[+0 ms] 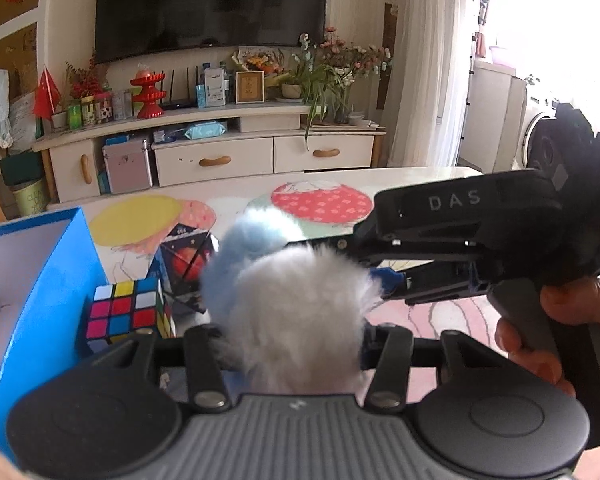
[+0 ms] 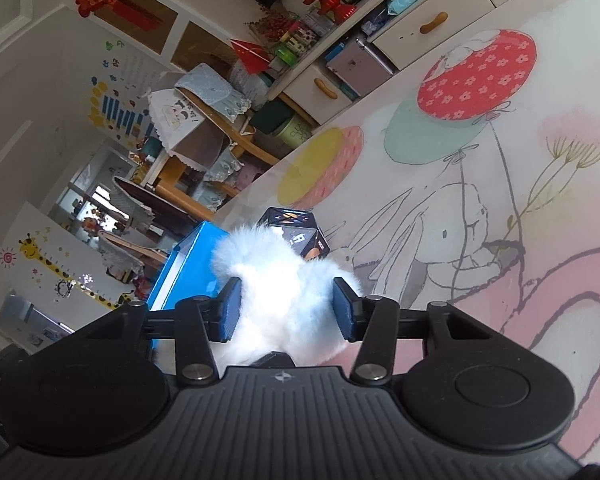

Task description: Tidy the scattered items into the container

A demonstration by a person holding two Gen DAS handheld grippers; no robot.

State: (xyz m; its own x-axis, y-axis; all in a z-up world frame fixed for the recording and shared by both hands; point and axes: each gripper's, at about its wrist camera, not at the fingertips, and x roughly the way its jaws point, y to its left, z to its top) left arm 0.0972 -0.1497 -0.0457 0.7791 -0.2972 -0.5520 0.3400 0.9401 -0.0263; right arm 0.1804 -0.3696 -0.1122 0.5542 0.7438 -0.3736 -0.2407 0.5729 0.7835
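A fluffy white and pale-blue plush toy point(image 1: 300, 308) fills the middle of the left wrist view, and my left gripper point(image 1: 292, 336) is shut on it, its fingertips buried in the fur. From the right, my right gripper point(image 1: 360, 264) reaches onto the same toy. In the right wrist view its blue pads point(image 2: 230, 312) sit against both sides of the plush toy point(image 2: 288, 280), so my right gripper point(image 2: 287, 312) is shut on the fur. The blue container point(image 1: 48, 280) with a white inside stands open at the left, also the blue container point(image 2: 188, 264) just left of the toy.
A Rubik's cube point(image 1: 124, 312) and a dark many-sided toy point(image 1: 188, 268) stand on the patterned table point(image 1: 420, 184) beside the container. That dark toy point(image 2: 296, 232) lies just beyond the plush. A hand point(image 1: 560, 320) holds the right gripper's handle. A TV cabinet stands past the table.
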